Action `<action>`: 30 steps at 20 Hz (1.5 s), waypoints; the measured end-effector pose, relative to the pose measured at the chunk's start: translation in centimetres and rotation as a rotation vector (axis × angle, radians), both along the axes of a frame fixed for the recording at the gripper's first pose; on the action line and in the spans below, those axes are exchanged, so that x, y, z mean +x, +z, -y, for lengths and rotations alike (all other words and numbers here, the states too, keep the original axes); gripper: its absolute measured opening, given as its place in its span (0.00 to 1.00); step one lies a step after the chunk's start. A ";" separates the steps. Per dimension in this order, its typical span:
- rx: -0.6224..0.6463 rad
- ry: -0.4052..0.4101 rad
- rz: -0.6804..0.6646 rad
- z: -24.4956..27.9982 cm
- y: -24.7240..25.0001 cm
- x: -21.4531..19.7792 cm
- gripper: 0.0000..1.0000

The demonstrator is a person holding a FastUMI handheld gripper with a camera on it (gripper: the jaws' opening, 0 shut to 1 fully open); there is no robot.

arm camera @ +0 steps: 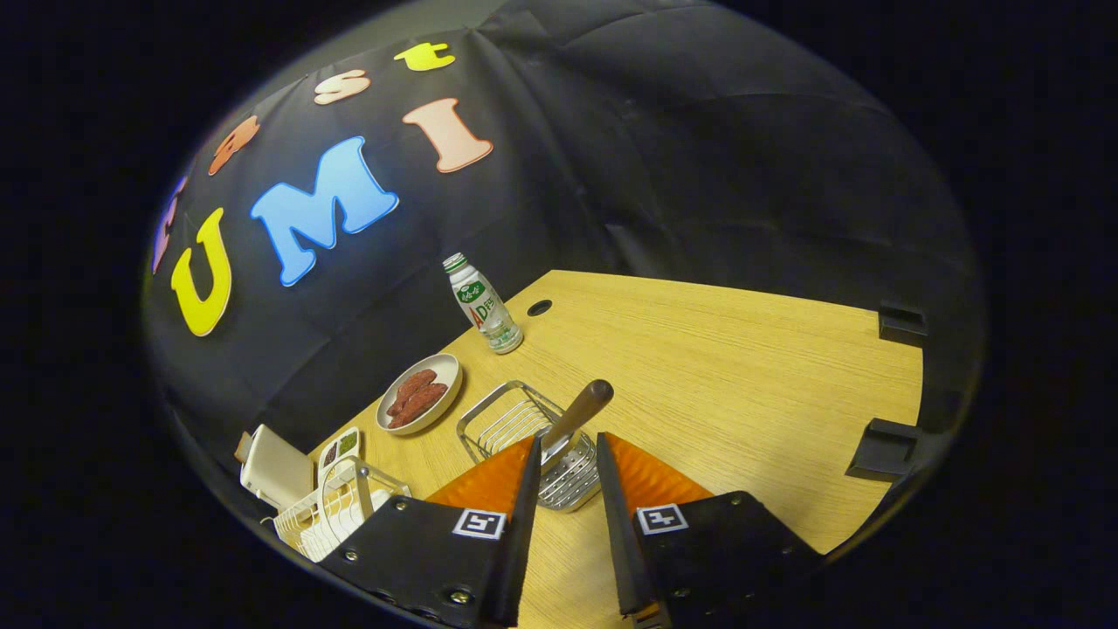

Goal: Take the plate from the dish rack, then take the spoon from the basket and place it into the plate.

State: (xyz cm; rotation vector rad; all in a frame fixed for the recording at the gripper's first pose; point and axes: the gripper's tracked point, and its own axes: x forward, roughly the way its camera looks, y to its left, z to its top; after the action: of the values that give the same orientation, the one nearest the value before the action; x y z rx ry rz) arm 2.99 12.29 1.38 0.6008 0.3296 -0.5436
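Tabletop [716, 367] basket [524, 437] holds spoon [572, 419], handle angled up-away, between open fingers [524, 489].

The tool [566, 459] has dark screwed body plates, each bearing a square black-and-white marker.

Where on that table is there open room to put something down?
Bare wood lies beyond the wire basket, stretching from the bottle across the table. It is crowded beside the wall: dish rack, sausage plate, basket. The gripper hangs open over the spoon.

Spoon [576, 412] bowl hidden inside basket [511, 418]; fingers [527, 476] cover basket's near corners.
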 end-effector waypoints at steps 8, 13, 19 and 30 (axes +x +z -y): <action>0.029 -0.001 0.033 1.2 0.4 2.7 0.22; -0.039 0.039 0.024 0.8 1.0 2.6 0.04; -0.040 0.061 0.025 0.9 0.9 2.6 0.04; -0.061 0.066 0.000 1.3 1.0 0.7 0.21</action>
State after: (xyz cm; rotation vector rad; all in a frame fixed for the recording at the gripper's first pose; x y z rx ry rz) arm 3.65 10.95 2.33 0.5291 0.3303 -0.4885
